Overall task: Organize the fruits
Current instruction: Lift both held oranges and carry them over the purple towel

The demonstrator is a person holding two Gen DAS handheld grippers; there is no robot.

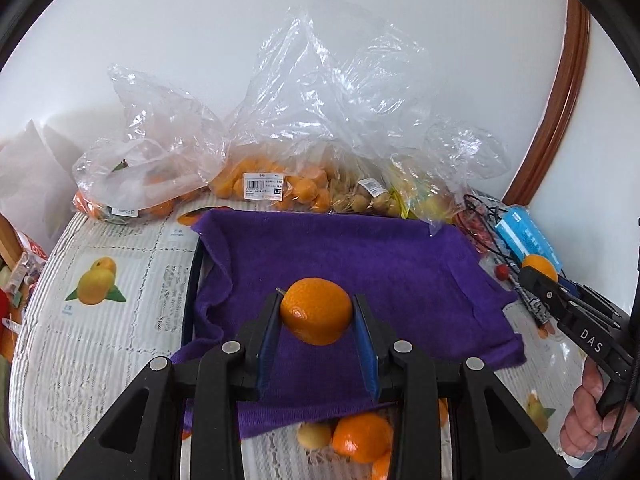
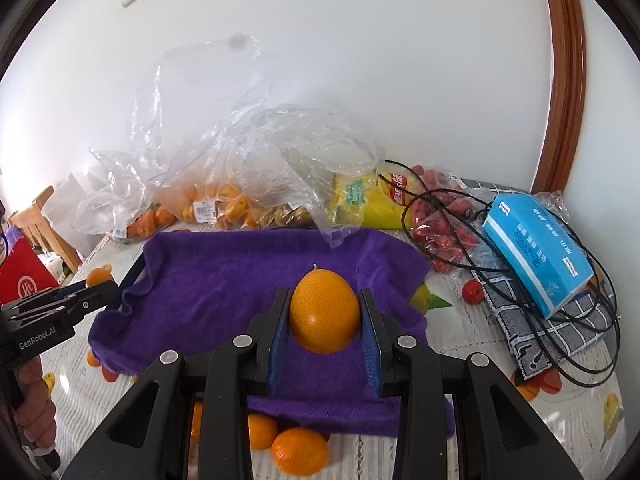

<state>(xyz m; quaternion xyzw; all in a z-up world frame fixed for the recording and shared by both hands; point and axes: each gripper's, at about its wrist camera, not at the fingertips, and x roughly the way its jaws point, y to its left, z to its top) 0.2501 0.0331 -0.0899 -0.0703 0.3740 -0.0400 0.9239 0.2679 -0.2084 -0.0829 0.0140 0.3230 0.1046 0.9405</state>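
Fuzzy purple cloth towel (image 1: 360, 248), crinkled glossy plastic bags (image 1: 320, 92)

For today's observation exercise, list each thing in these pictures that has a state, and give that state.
Left tool: shut on an orange, held above the towel.
Right tool: shut on a second orange.
Purple towel: spread out, nothing lying on it.
Fruit bags: open.

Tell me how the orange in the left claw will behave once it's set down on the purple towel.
The orange is round with no flat side, so it will probably roll a little. The purple towel looks soft and rumpled over its tray, which should slow it. The peel looks firm and glossy between the left claw's pads, so it is likely sturdy but somewhat slick.
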